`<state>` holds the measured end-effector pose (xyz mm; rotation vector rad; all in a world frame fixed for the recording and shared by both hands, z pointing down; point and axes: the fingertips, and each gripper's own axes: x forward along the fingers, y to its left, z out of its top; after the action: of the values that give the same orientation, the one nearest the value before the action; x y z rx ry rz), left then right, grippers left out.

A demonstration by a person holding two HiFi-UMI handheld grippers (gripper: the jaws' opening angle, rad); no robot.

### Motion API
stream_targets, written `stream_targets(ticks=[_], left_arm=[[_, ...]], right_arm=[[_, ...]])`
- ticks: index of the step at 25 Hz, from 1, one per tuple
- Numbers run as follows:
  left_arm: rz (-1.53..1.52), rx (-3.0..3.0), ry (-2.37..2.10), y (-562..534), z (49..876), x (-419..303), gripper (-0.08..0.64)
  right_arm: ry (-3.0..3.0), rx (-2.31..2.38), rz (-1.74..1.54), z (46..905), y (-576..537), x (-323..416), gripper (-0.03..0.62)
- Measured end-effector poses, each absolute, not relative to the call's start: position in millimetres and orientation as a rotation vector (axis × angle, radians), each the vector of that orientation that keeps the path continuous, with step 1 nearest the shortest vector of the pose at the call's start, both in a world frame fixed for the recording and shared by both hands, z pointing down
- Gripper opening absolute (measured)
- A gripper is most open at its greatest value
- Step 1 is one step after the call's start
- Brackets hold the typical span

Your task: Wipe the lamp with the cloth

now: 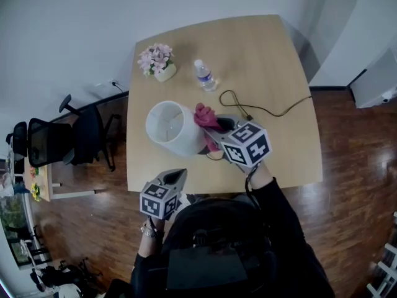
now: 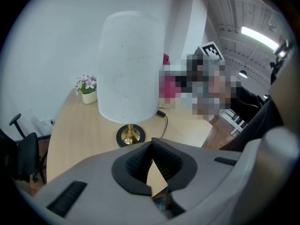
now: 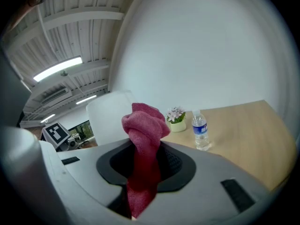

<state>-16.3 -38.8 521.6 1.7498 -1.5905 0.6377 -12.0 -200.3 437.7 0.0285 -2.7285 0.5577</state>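
Note:
A table lamp with a white cylindrical shade [image 1: 170,128] stands near the table's front left; in the left gripper view the shade [image 2: 129,67] rises over a brass stem and a black round base [image 2: 130,135]. My right gripper [image 1: 214,124] is shut on a pink cloth [image 1: 203,116], held at the shade's right side. The right gripper view shows the cloth [image 3: 144,144] bunched between the jaws, with the shade [image 3: 110,114] just behind it. My left gripper [image 1: 175,177] hovers shut and holding nothing at the table's front edge, pointing at the lamp.
On the light wooden table [image 1: 273,92] a small pot of pink flowers [image 1: 157,61] and a water bottle [image 1: 204,75] stand at the back. A black cord [image 1: 260,108] runs across the right half. A black chair [image 1: 62,138] stands left of the table.

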Motion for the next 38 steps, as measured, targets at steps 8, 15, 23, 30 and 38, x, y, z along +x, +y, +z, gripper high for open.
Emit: stream_targets(ticks=[8, 15, 23, 30, 38], left_arm=[[0.667, 1.763, -1.564, -42, 518, -10, 0.003], [0.649, 1.743, -1.577, -40, 515, -14, 0.003], [0.631, 1.728, -1.610, -38, 516, -20, 0.003], [0.628, 1.728, -1.682, -37, 482, -28, 0.003], [0.601, 1.673, -1.739, -13, 489, -40, 0.003]], right_arm=[[-2.575, 0.089, 0.651, 510, -206, 0, 0.109], [-2.584, 0.149, 0.636, 495, -227, 6, 0.107], [-2.824, 0.005, 0.571, 368, -235, -35, 0.107], [-2.818, -0.055, 0.761, 355, -232, -56, 0.107], [-2.738, 0.009, 0.880, 418, -243, -61, 0.109]])
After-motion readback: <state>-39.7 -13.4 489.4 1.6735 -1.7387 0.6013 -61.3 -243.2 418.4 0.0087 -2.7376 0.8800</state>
